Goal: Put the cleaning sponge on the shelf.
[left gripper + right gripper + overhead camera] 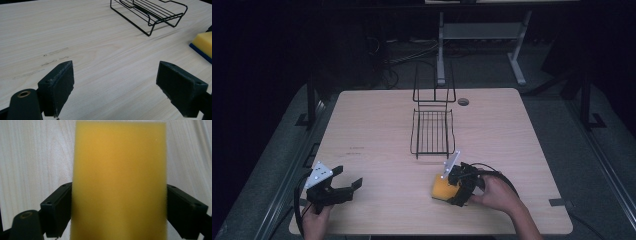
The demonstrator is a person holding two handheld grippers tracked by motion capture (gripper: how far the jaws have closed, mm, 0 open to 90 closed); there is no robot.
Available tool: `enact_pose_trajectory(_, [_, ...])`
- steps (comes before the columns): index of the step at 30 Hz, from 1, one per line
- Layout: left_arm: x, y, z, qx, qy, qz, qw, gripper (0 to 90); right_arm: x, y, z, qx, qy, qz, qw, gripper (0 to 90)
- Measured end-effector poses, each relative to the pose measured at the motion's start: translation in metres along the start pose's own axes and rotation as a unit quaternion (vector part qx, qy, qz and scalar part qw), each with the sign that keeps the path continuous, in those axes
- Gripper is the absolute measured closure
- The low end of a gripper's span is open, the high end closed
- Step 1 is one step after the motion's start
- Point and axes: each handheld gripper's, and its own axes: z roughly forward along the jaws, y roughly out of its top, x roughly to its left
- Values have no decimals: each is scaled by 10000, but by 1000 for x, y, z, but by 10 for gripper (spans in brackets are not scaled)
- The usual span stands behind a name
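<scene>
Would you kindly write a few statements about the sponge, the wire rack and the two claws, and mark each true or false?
1. The right claw has its jaws on either side of the yellow sponge. True.
2. The left claw holds the sponge. False: its jaws stand wide apart with bare table between them.
3. The sponge lies inside the black wire rack. False: it sits on the table, nearer the person than the rack.
4. The sponge has a blue layer on its underside. True.

No text can be read; the faint marks on the table [53, 51] are too blurred to read.
</scene>
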Motion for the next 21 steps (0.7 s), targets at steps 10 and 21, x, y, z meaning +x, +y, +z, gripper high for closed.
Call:
enact_pose_trajectory(10, [1, 0, -2, -37, 12, -50, 10000, 141, 0, 0, 1, -18, -14, -74, 10000, 213])
enact_pose_trajectory(21, [1, 0, -2, -38, 15, -48, 10000, 141, -5, 4, -6, -168, 83, -68, 9998, 218])
